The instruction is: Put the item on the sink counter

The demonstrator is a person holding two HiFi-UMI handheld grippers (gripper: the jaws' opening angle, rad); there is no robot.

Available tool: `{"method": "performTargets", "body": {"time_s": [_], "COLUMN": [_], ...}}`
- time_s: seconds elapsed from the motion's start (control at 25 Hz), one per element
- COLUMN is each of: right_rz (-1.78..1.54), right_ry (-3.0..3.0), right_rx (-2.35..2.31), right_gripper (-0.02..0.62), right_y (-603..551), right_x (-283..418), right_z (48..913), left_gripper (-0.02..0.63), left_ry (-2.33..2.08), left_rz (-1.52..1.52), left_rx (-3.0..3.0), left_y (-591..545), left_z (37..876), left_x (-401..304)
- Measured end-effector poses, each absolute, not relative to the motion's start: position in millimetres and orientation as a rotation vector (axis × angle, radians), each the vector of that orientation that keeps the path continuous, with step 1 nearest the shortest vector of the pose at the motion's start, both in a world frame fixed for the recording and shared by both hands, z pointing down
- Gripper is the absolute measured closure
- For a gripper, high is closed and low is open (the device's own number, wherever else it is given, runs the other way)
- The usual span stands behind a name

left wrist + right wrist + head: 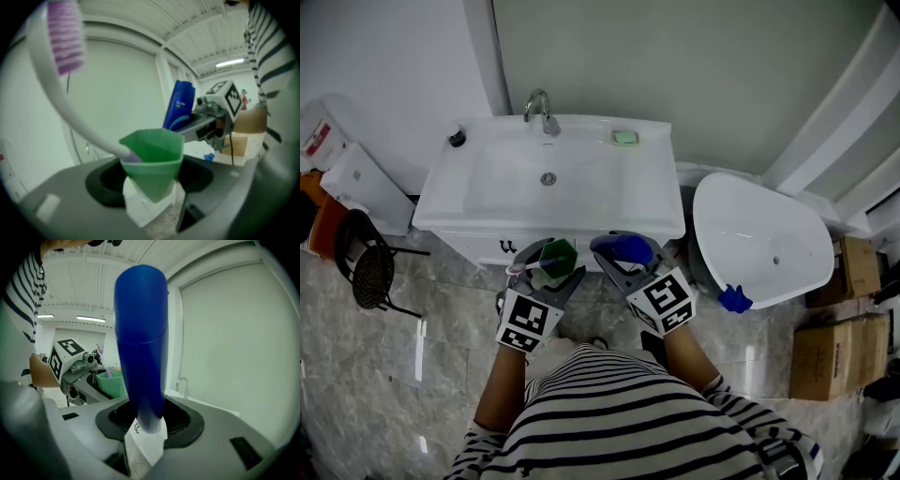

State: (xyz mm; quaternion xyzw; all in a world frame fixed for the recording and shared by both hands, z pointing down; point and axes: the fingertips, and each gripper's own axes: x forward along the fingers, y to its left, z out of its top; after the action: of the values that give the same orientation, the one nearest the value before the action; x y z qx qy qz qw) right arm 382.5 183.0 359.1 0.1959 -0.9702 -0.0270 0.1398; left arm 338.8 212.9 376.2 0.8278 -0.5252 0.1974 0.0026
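Two tools are loaded, one item in each. The left tool point(546, 265) pinches a green cup point(153, 161) by its tapered base, jaws set wide around it, and the cup stays upright, so the white toothbrush point(55, 91) with purple bristles leans in it without tipping out. The right tool point(626, 255) pinches a blue tube point(140, 343) near its pale lower end. The tube stands nearly vertical, which should let it be set down on that end, or laid flat.

Both tools sit in the lower middle of the head view, side by side and just short of the front edge of the white sink tabletop point(661, 202). The cup and tube hang over the floor and are not yet on the tabletop.

Further up the frame, the basin fills the tabletop's middle. A chrome faucet point(542, 108) stands at the back and a green soap bar point(625, 138) lies at the upper right. The bare rim at the front right looks like the nearest landing spot.
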Motion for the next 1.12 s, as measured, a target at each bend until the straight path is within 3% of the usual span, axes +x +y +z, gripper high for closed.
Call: {"method": "performTargets", "body": {"time_s": [1.12], "right_rz": [-0.064], "right_ry": [-2.752], "right_rx": [0.523], "right_gripper": [0.434], "right_y": [120.9], "right_x": [188.9], "right_z": [364.8], "left_gripper": [0.288], "left_ry": [-1.635], "left_rz": [0.653], "left_rx": [2.583], "left_y": [151.5], "left_z": [388.9], "left_x": [149.5]}}
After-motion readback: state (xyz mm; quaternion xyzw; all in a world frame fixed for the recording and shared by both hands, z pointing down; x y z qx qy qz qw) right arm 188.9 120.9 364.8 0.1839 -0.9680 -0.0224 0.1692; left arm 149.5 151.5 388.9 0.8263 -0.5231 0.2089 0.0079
